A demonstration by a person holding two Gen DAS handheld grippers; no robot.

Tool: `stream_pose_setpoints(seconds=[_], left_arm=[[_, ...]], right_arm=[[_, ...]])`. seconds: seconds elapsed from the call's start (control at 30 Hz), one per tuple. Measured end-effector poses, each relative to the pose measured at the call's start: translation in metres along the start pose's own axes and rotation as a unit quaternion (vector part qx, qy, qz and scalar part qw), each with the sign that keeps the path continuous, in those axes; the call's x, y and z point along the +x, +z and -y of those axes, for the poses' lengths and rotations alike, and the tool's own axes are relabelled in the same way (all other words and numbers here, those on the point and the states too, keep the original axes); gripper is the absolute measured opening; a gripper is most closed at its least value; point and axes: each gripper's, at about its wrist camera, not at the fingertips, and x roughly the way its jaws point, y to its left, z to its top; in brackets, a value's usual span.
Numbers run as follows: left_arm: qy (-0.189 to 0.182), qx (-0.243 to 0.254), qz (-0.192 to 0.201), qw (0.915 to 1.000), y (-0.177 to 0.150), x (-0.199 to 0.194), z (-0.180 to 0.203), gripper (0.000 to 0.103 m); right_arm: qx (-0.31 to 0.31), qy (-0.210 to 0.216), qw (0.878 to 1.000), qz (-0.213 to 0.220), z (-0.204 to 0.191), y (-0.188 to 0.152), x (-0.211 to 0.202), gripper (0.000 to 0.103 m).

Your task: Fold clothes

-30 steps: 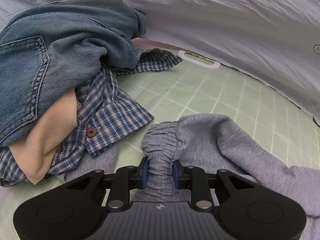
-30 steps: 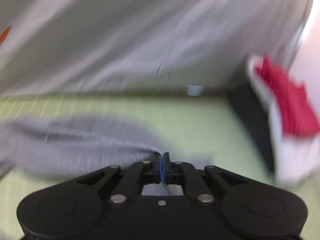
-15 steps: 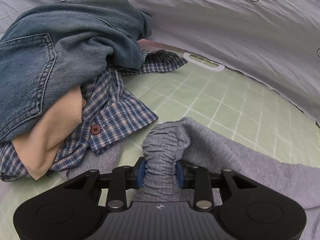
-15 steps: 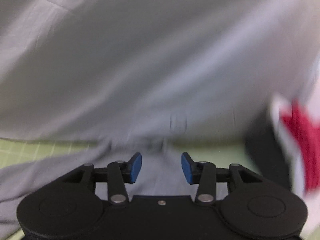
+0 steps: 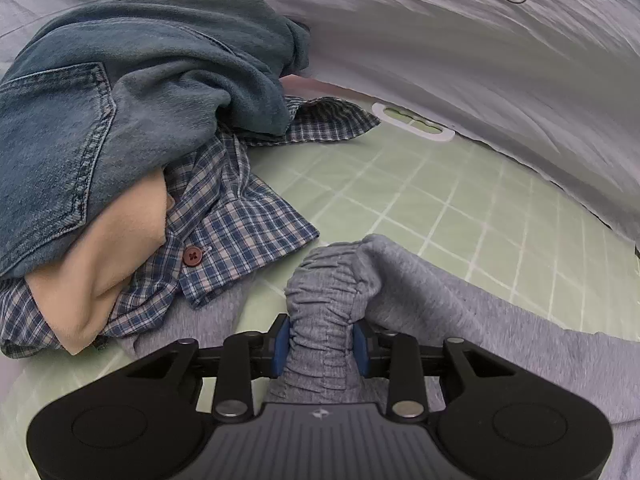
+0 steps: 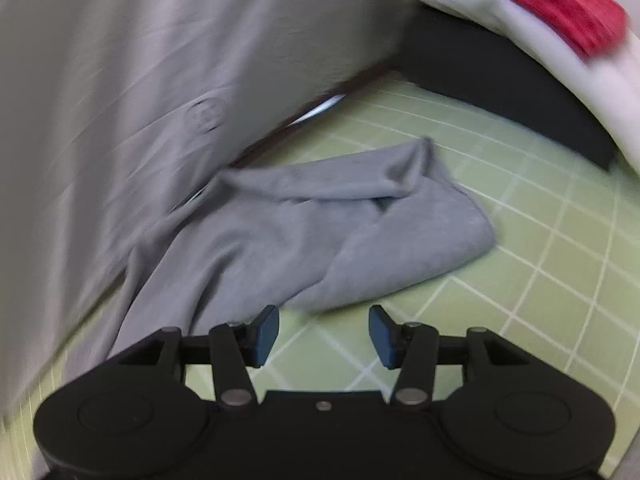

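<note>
Grey sweatpants [image 5: 460, 304] lie across the green grid mat [image 5: 440, 200]. My left gripper [image 5: 320, 342] is shut on their gathered elastic waistband [image 5: 324, 300], near the mat's surface. In the right wrist view the leg end of the grey sweatpants [image 6: 360, 224] lies crumpled on the green mat [image 6: 540, 280]. My right gripper [image 6: 323, 334] is open and empty, just in front of that leg end, above the mat.
A pile of clothes lies to the left: blue jeans [image 5: 120, 100] on top, a plaid shirt [image 5: 240, 220] and a beige garment [image 5: 104, 264] below. Grey sheet [image 5: 480, 60] rises behind the mat. A red-and-white item [image 6: 540, 8] and a dark block [image 6: 500, 80] sit at the far right.
My right gripper let go of the sweatpants leg, opened, and pulled back; the leg end now lies on the mat. My left gripper kept its hold on the waistband and barely moved.
</note>
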Motion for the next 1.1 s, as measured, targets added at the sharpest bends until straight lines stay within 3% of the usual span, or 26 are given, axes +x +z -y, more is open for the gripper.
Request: stream_pose_setpoints(seconds=[0.07,0.1,0.13,0.2,0.3,0.43,0.57,0.63,0.77,0.83,0.9,0.93,1.1], left_arm=[[0.000,-0.001,0.000,1.0000,0.000,0.000,0.000,0.036],[0.000,-0.001,-0.001,1.0000,0.000,0.000,0.000,0.036],[-0.001,-0.002,-0.001,1.0000,0.000,0.000,-0.001,0.036],[-0.002,-0.002,-0.002,1.0000,0.001,0.000,-0.001,0.036],[-0.004,-0.001,-0.003,1.0000,0.002,0.001,-0.003,0.036],[-0.005,0.000,-0.004,1.0000,0.005,0.002,-0.004,0.037],[-0.004,0.001,-0.003,1.0000,0.006,0.003,-0.004,0.038],[-0.002,-0.001,-0.002,1.0000,0.006,0.003,-0.004,0.039],[-0.001,-0.004,-0.009,1.0000,0.008,0.003,-0.006,0.042],[-0.002,0.001,-0.014,0.9999,0.010,0.003,-0.006,0.042],[-0.001,0.005,-0.017,0.9998,0.012,0.003,-0.006,0.043],[0.000,0.007,-0.017,0.9998,0.012,0.004,-0.005,0.043],[0.003,0.010,-0.018,0.9998,0.012,0.003,-0.005,0.046]], right_arm=[[0.019,-0.005,1.000,0.011,0.002,0.004,0.005,0.050],[0.022,-0.008,1.000,0.015,0.003,0.007,0.008,0.043],[0.023,-0.014,1.000,0.016,0.004,0.010,0.012,0.025],[0.031,-0.026,0.999,0.016,0.009,0.018,0.020,0.005],[0.030,-0.044,0.998,0.039,0.019,0.036,0.015,0.004],[-0.040,-0.074,0.989,0.123,0.023,0.075,-0.022,0.003],[-0.085,-0.088,0.976,0.181,0.030,0.110,-0.057,0.003],[-0.104,-0.087,0.978,0.157,0.034,0.116,-0.054,0.004],[-0.164,-0.164,0.970,0.073,0.040,0.095,-0.024,0.008],[-0.160,-0.174,0.970,0.059,0.046,0.082,-0.022,0.039],[-0.156,-0.171,0.970,0.071,0.045,0.073,-0.027,0.049],[-0.155,-0.166,0.971,0.076,0.043,0.069,-0.030,0.049],[-0.122,-0.053,0.990,0.049,0.025,0.061,-0.024,0.049]])
